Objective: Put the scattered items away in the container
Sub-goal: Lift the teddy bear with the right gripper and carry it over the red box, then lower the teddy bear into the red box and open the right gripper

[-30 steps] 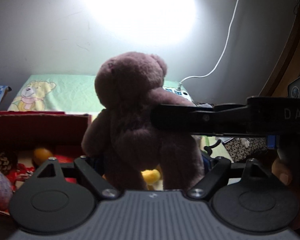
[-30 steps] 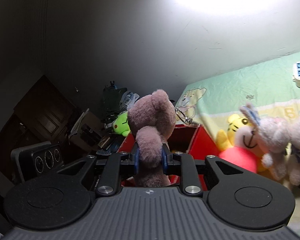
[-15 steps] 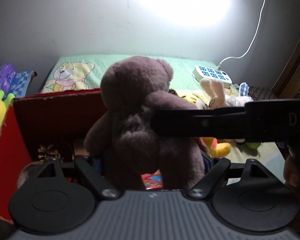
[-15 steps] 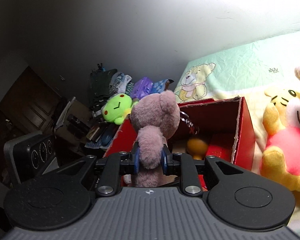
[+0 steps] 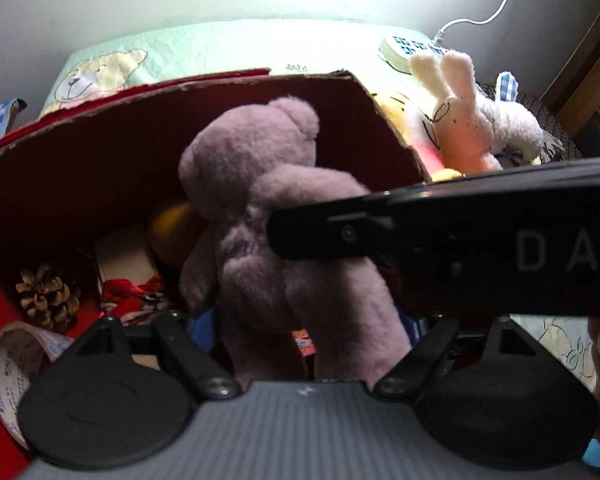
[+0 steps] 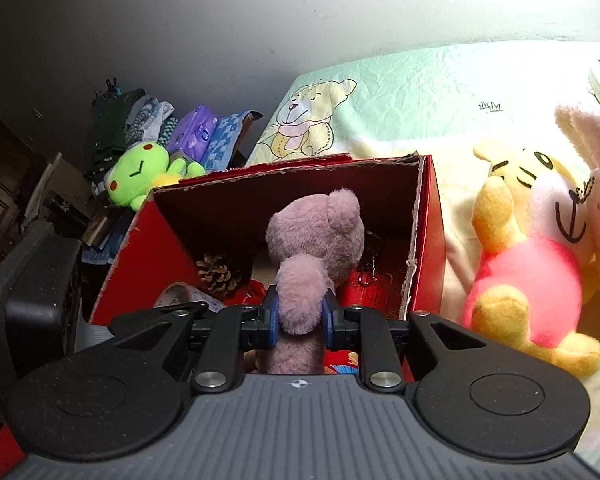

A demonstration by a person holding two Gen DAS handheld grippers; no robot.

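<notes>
A mauve plush teddy bear (image 6: 314,240) hangs over the open red cardboard box (image 6: 430,240). My right gripper (image 6: 300,322) is shut on the bear's arm, blue pads pressing both sides. In the left wrist view the bear (image 5: 268,208) fills the middle in front of the box (image 5: 100,152), and the right gripper's black body (image 5: 460,224) crosses from the right. My left gripper (image 5: 308,332) has its jaws spread wide around the bear's lower body; its fingertips are hidden behind the plush.
The box holds a pine cone (image 6: 218,274), a tape roll (image 5: 16,364), an orange ball (image 5: 172,224) and red items. A yellow-and-pink plush (image 6: 524,264) and a white bunny (image 5: 472,128) lie right of the box. A green plush (image 6: 140,172) sits left. A power strip (image 5: 404,48) lies behind.
Both grippers have come down with the bear from above the box rim to inside the box opening. The right gripper's grip on the arm is unchanged.
</notes>
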